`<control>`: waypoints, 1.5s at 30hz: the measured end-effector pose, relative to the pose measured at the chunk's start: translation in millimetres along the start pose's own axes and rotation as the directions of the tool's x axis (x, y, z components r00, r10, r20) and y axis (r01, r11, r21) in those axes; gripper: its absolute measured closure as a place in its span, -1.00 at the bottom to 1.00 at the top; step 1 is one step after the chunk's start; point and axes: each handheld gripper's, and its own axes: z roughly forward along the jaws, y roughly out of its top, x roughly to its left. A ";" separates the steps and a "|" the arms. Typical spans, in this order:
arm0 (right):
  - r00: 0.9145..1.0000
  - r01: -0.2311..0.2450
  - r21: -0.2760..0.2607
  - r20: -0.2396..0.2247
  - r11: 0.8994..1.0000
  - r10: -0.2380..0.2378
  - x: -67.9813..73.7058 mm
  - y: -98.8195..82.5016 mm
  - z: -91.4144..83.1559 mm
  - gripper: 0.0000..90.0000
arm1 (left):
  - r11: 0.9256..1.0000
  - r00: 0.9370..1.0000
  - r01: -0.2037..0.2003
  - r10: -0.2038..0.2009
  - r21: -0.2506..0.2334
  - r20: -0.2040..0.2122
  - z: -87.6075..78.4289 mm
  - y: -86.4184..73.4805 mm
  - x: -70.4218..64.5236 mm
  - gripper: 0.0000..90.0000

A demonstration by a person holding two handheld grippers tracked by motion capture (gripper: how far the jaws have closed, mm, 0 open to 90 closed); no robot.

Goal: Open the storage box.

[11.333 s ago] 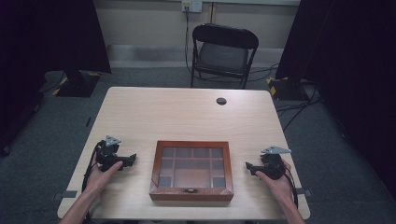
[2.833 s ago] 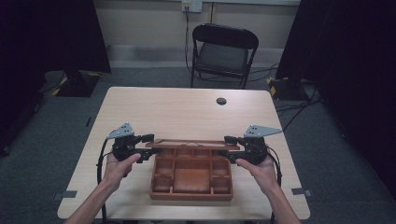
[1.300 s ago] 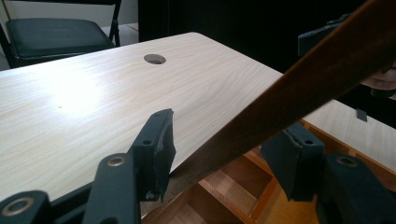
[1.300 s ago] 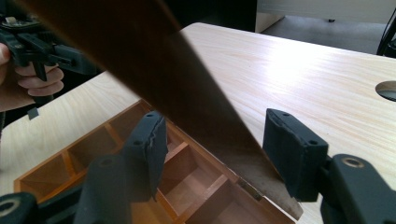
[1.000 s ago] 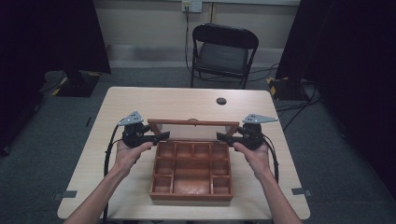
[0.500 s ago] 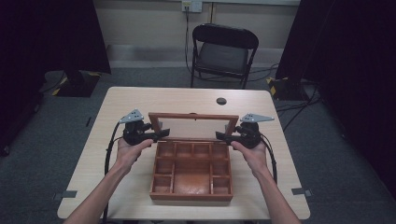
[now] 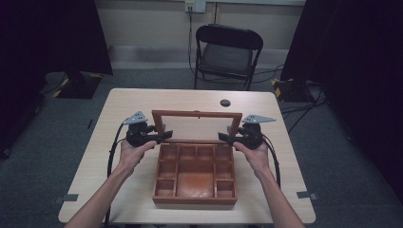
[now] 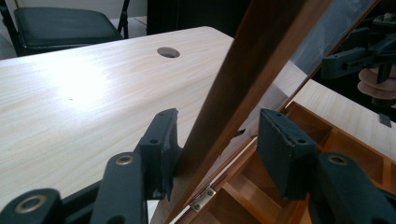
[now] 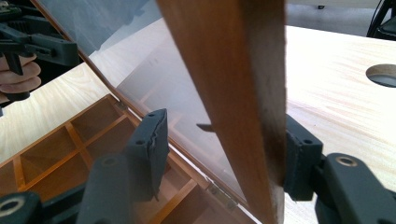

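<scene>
You are standing a wooden box (image 7: 195, 175) open at the middle of the counter (image 7: 119, 114), with its glass-paned lid (image 7: 196, 127) raised near upright on the hinges at the box's far edge. The left gripper (image 7: 164, 136) is straddling the lid's left frame rail and the right gripper (image 7: 224, 137) is straddling the right one.

In the left gripper view, the jaws are standing apart around the rail (image 8: 243, 88): one pad is touching or nearly touching the wood on the counter side, while the other is sitting clear of it over the compartments. The right gripper view is showing the same thing mirrored, with the counter-side pad against the rail (image 9: 233, 93) and the inner pad off the glass. So neither gripper is clamping the lid; you are only propping it.

That is where the risk is sitting. The lid looks close to its balance point, and with no real pinch on either rail it could be tipping either way. If it falls forward, it is slamming onto the tray dividers (image 7: 196, 164) and possibly cracking the pane. If it goes backward past the hinge limit, the small hinge (image 8: 202, 199) is taking the strain and the light box could be tipping or skidding toward the far edge.

Uneven pushing is another hazard: one hand leading the other is twisting the frame. A pad sliding off the wood onto the glass could also be scratching it.
</scene>
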 end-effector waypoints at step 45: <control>0.998 -0.045 0.010 0.040 0.999 0.045 -17.0 -8.0 25.4 -0.09 | 0.996 0.995 0.064 -0.060 0.058 -0.079 21.9 -23.4 16.0 0.23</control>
